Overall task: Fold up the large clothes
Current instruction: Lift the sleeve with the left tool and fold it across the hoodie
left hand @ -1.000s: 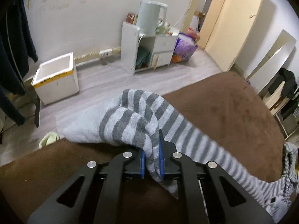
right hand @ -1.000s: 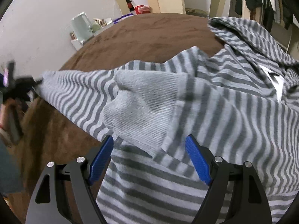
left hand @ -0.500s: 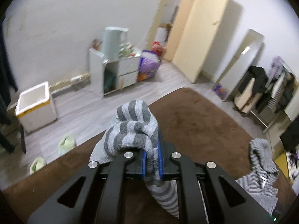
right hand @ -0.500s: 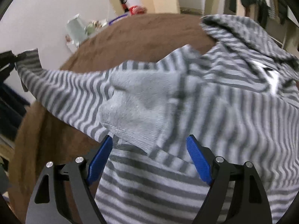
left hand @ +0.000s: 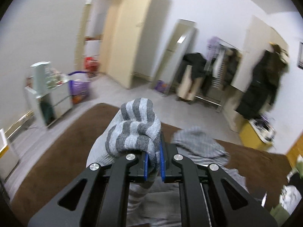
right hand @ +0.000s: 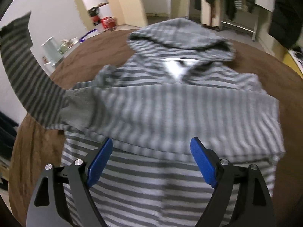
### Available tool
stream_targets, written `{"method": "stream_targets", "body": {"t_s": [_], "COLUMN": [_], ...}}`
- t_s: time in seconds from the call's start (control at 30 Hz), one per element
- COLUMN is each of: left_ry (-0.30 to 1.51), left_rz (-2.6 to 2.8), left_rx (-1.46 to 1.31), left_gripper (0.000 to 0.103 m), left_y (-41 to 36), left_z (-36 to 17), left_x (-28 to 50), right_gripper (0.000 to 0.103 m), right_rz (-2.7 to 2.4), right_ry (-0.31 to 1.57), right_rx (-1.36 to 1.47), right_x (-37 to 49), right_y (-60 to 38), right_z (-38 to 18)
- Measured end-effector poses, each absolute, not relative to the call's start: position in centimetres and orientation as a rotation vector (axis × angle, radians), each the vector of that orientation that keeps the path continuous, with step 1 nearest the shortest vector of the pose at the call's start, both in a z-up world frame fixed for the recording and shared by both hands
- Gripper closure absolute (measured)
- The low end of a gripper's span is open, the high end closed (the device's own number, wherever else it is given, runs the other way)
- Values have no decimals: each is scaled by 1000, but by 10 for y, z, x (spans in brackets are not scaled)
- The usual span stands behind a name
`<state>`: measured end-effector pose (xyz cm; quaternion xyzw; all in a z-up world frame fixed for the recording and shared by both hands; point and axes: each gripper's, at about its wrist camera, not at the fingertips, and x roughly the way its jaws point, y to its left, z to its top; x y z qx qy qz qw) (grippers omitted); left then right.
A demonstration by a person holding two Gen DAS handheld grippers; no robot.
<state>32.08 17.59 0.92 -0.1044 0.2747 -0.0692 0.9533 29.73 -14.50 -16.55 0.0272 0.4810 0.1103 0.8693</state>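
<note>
The jaws of the left gripper (left hand: 153,160) are pressed nearly together on the bunched cuff of a striped sleeve (left hand: 132,130), which is held raised above the brown surface (left hand: 62,141); the jaws of the right gripper (right hand: 150,162) are spread wide and hold nothing, poised over the grey striped hoodie (right hand: 170,113); the knit looks soft and ribbed, though blurred; its hood (right hand: 180,36) lies flat on the brown surface.
</note>
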Motion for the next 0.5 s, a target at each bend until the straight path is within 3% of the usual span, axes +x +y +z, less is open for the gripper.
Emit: {"method": "stream_targets", "body": {"t_s": [0.5], "left_ry": [652], "left_rz": [-490], "left_rx": [-274], "left_gripper": [91], "left_y": [-13], "left_z": [-25], "left_x": [333], "right_gripper": [19], "right_rz": [12], "right_ry": [998], "right_rx": [194], "right_x": [260], "right_y": [-273], "right_z": [-149]}}
